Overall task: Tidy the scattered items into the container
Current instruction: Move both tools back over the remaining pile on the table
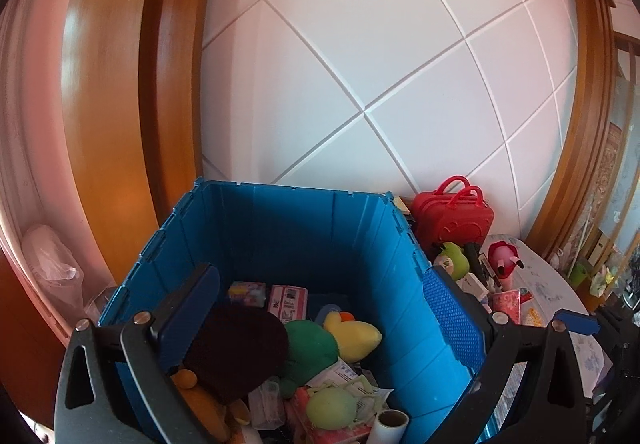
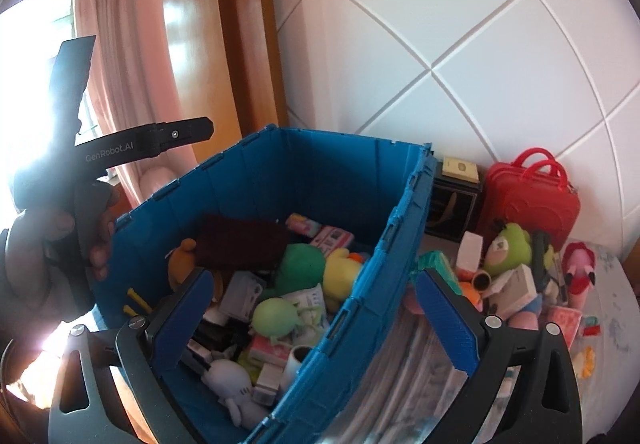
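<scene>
A blue crate [image 1: 288, 220] [image 2: 400, 228] holds several items: a dark brown cloth [image 1: 236, 348] [image 2: 244, 244], a yellow duck plush [image 1: 354, 336] [image 2: 340, 276], a green plush [image 1: 312, 344] and a pale green ball toy [image 2: 276, 318]. My left gripper [image 1: 320, 308] is open and empty above the crate, straddling it. My right gripper [image 2: 316, 308] is open and empty over the crate's right wall. Scattered items lie on the table right of the crate: a green frog plush [image 2: 508, 248] [image 1: 454, 262], a pink doll [image 2: 580, 272] [image 1: 504, 256], small boxes [image 2: 516, 284].
A red toy suitcase [image 1: 454, 216] [image 2: 532, 200] and a dark box [image 2: 452, 212] stand against the white panelled wall. The left hand with its gripper handle [image 2: 80, 180] shows at the left. A pink curtain and a wooden frame [image 1: 120, 104] stand left of the crate.
</scene>
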Demonstrator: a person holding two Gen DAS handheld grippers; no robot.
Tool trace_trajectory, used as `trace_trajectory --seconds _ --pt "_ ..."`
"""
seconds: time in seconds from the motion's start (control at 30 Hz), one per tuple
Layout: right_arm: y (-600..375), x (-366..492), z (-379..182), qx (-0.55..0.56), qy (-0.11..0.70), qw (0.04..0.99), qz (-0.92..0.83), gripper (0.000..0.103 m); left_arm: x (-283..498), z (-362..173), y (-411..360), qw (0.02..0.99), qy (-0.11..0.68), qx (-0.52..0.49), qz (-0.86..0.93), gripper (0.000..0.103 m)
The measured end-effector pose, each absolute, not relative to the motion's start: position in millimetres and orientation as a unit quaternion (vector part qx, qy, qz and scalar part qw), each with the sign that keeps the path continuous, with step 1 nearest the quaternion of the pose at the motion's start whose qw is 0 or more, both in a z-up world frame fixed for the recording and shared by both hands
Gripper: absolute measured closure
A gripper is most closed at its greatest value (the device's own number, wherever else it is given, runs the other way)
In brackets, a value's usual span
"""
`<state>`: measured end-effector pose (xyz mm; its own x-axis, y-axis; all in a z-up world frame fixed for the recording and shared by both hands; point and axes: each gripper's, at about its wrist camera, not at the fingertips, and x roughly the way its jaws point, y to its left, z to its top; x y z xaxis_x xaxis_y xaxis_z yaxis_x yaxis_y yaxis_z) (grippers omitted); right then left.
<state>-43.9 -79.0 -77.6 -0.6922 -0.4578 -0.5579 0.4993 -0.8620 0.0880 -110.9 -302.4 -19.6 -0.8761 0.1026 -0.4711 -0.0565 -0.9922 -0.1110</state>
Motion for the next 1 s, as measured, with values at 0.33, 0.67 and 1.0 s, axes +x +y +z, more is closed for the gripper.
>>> trace_trajectory --seconds 0.33,0.67,1.0 --pt "22 -21 -93 0.317 0.013 0.208 -0.925 0.001 -94 -16 -206 0.077 -0.019 -0.258 0.963 0.000" --pt "146 -11 -102 0.335 -0.008 0.130 -0.933 0.001 -99 -42 -82 0.136 -0.002 -0.298 0.945 0.000" --pt "249 -6 -123 0.363 -0.023 0.085 -0.928 0.001 -104 -73 19 0.168 0.016 -0.332 0.928 0.000"
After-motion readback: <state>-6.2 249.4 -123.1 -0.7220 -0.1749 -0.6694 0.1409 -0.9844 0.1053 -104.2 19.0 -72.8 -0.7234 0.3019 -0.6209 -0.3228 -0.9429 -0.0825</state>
